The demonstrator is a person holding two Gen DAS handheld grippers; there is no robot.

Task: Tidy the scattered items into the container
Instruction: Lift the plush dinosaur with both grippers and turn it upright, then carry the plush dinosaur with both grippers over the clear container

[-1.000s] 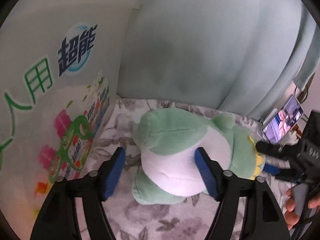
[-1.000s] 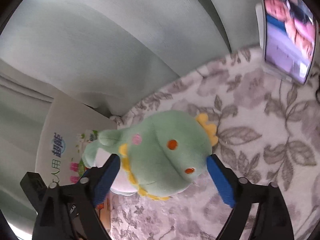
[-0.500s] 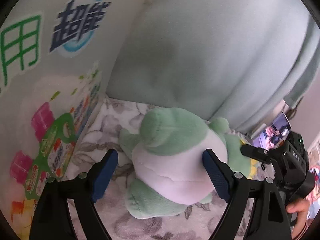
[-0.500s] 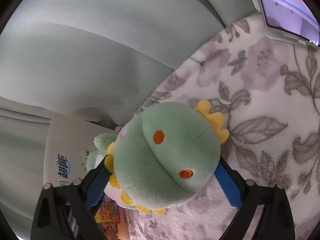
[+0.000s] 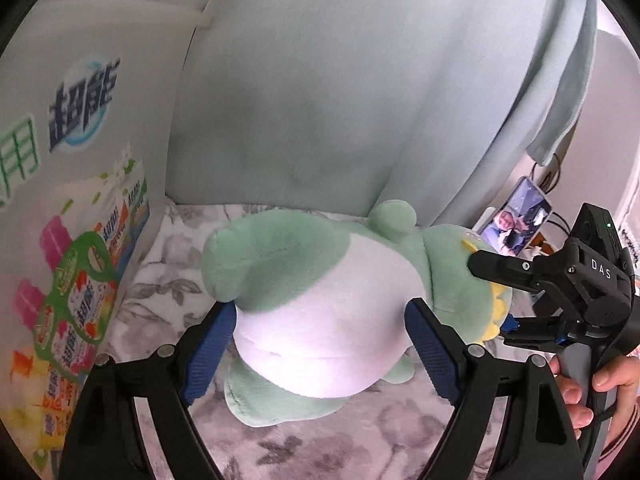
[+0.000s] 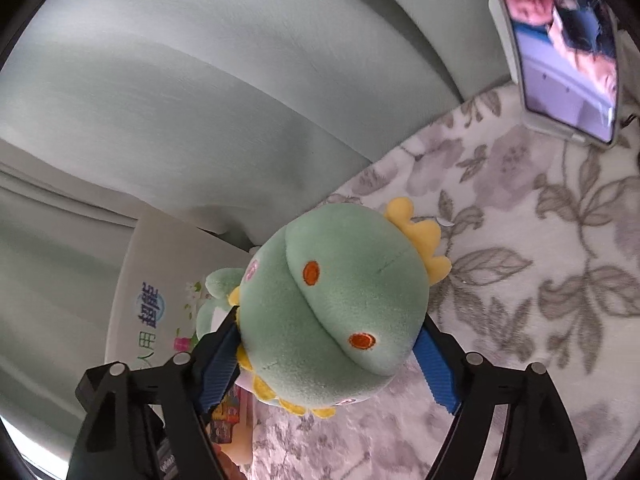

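Both sets of jaws pinch the same toy. The left gripper has its blue pads pressed against the white belly of the green plush dinosaur; the right gripper is closing its jaws on the dinosaur's head, pads sunk against both cheeks. The plush sits between the two tools, just above the floral blanket, near the blanket's edge where the white printed container stands against the pale curtain. A phone leans farther off.

The step in hand looks like the two-handed grasp before the carry. Next, I judge, both hands must lift together and swing toward the container's rim without loosening either hold.
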